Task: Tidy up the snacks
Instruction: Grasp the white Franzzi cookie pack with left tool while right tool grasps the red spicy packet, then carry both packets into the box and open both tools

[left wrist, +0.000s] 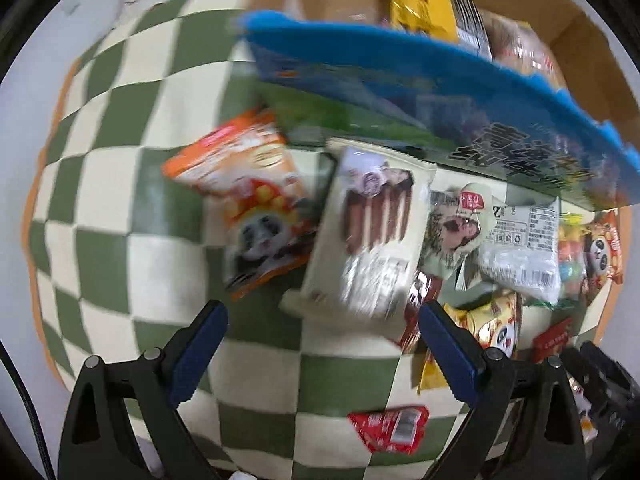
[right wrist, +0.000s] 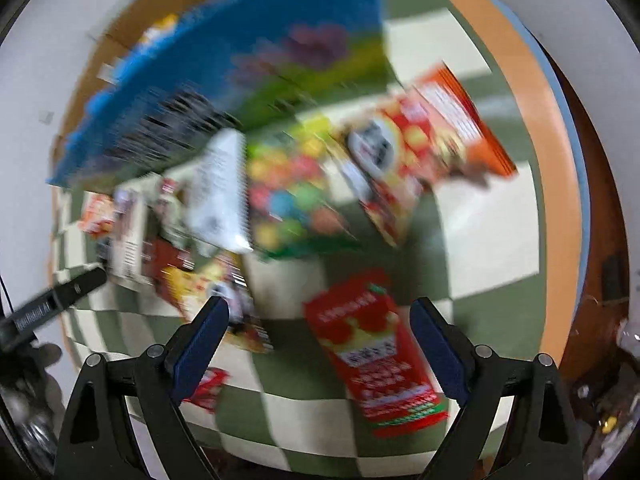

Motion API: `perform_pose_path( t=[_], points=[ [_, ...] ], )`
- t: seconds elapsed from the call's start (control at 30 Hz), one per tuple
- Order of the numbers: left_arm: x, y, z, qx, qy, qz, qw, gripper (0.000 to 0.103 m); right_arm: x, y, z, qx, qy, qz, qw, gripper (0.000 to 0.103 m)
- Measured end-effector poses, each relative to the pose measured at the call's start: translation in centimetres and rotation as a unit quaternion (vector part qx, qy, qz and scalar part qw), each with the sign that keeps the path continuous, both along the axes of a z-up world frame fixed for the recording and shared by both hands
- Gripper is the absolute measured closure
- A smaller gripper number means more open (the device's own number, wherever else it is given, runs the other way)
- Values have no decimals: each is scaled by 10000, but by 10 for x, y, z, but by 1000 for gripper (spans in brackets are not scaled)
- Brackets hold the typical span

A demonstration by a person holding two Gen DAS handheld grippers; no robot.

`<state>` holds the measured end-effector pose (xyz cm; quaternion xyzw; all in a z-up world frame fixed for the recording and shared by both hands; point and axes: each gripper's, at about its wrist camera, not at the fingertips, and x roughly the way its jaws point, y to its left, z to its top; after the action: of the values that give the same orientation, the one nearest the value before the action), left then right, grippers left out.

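Across the checkered green-and-cream cloth (left wrist: 120, 208) covering the tabletop, snack packets lie in a loose heap beside a cardboard box (left wrist: 592, 52). A large blue bag (left wrist: 400, 80) leans at the box's near edge; its dark lettering is too blurred to read. The left gripper (left wrist: 320, 344) hangs released over bare cloth, just short of a cream packet (left wrist: 372, 232) picturing chocolate sticks, with an orange panda packet (left wrist: 256, 204) alongside. A small red packet (left wrist: 390, 426) lies alone near it. The right gripper (right wrist: 320, 340) is spread wide, empty, above a red carton (right wrist: 376, 356) showing apples; print illegible. Open cloth remains toward the orange table rim (right wrist: 552, 184).
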<state>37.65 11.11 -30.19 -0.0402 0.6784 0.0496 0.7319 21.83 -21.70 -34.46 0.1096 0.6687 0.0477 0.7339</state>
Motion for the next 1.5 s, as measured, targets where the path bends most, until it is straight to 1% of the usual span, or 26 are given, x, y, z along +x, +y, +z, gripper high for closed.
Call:
perform_pose_path(
  t=[0.07,0.17,0.23,0.27,0.3,0.4,0.47,0.53,0.6,0.63,0.67,0.7,0.77,0.87,0.93,0.97,1.0,1.07,1.17,1.2,1.23,1.3,1.33,1.37,1.4,1.5],
  points=[
    [13,-10,-9,-7,44,-235,9997,5,-4,-10,-9,10,189,-92,9998,9],
    [30,-22,-23,-47,166,-494,9986,6,-11,-18,-16,-191,325,-69,9993,9],
    [35,-27,-29,-126,189,-561,9982,25,-17,-21,-23,-371,496,16,9981,9],
    [36,-30,-31,-109,191,-608,9979,39,-21,-22,-26,-388,549,23,9977,9],
    [36,-33,-31,-77,164,-679,9975,46,-23,-21,-30,-404,582,66,9975,9],
    [30,-30,-29,-281,87,-621,9976,46,-24,-15,-41,-600,633,263,9958,9],
    [20,-23,-28,-300,77,-530,9981,46,-23,-9,-46,-806,499,366,9948,9],
    [4,-17,-25,-267,87,-487,9984,46,-22,2,-49,-1068,325,614,9919,13],
    [-17,-10,-20,-206,60,-388,9990,46,-23,9,-50,-1153,276,702,9905,32],
    [-29,-7,-18,-191,82,-332,9992,46,-25,12,-49,-1136,260,708,9906,38],
    [-43,-2,-18,-169,119,-255,9995,46,-28,13,-47,-1108,261,671,9912,43],
    [-53,2,-18,-188,147,-166,9996,46,-31,15,-45,-1080,277,613,9919,44],
    [-76,11,-25,-279,289,18,9992,46,-35,12,-44,-793,405,372,9953,45],
    [-91,17,-46,-319,525,92,9981,45,-45,6,-48,-277,633,20,9976,46],
    [-93,18,-68,-343,796,111,9962,45,-48,3,-51,-28,731,-108,9973,42],
    [-93,18,-73,-351,806,142,9960,45,-48,2,-53,61,791,-158,9967,37],
    [-93,17,-75,-360,777,157,9962,44,-51,0,-55,136,829,-172,9963,29],
    [-93,19,-78,-361,763,146,9963,43,-54,0,-62,306,896,-194,9953,23],
    [-92,17,-79,-390,719,142,9965,42,-55,8,-62,21,936,51,9956,23],
    [-93,16,-79,-408,683,165,9967,43,-57,14,-64,-178,986,193,9948,23],
    [-101,29,-82,-429,625,214,9969,44,-60,21,-66,-302,1008,275,9941,22],
    [-105,29,-80,-378,536,284,9974,46,-67,31,-69,-623,982,432,9923,23],
    [-111,34,-74,-299,507,314,9978,47,-71,34,-70,-763,893,472,9920,29],
    [-112,33,-70,-216,474,327,9981,47,-74,36,-70,-917,828,486,9911,44],
    [-115,32,-64,-227,402,314,9984,47,-77,35,-69,-1003,764,442,9910,50],
    [-117,25,-42,-319,232,273,9988,47,-82,26,-61,-786,650,225,9945,54]
  ],
)
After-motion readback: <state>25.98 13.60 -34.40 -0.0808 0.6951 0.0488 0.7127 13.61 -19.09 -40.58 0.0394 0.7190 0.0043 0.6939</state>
